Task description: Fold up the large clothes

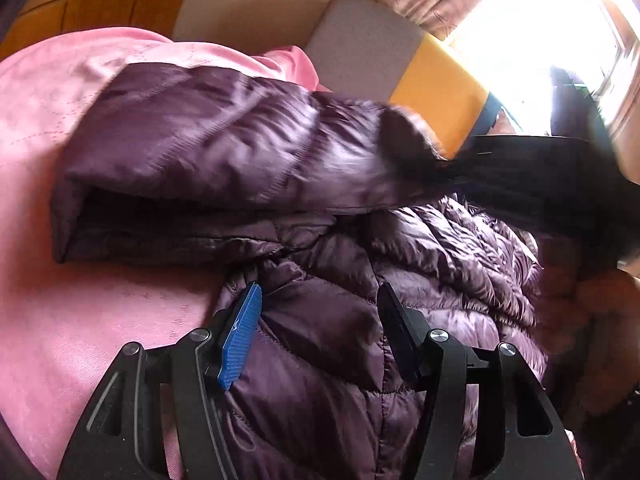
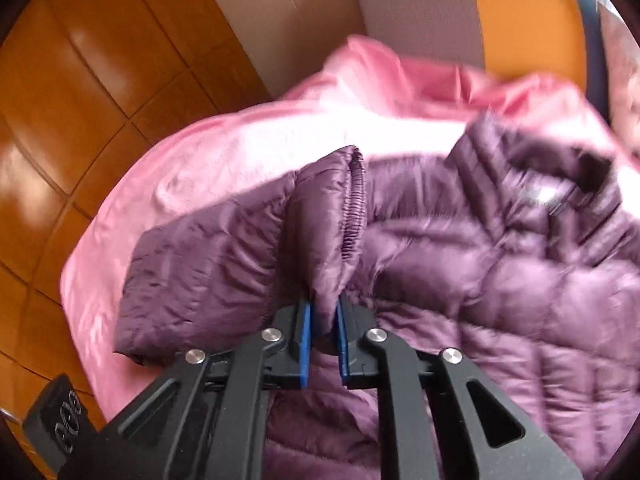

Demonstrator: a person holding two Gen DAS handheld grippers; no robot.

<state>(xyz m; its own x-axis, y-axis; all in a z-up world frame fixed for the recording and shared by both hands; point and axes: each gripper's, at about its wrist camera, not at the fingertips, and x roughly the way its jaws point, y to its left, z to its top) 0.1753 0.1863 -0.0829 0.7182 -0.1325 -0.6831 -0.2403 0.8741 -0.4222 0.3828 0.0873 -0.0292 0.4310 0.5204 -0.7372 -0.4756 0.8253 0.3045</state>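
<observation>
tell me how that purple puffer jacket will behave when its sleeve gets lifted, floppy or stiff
Probably floppy: the sleeve cuff droops and creases where the right gripper pinches it. Likely light for its bulk, given the puffy quilting on the purple jacket. The shiny fabric may slide on the pink cover and slip from a loose pinch.

**Supporting bed and what lies on it**

A bed covered by a pink quilted bedspread carries the load. Directly on the bedspread lies a dark purple puffer jacket, spread across its middle, one sleeve folded over the body. Bare pink cloth shows around the jacket on the near and left sides. Beyond the bed's edge runs an orange tiled floor.
</observation>
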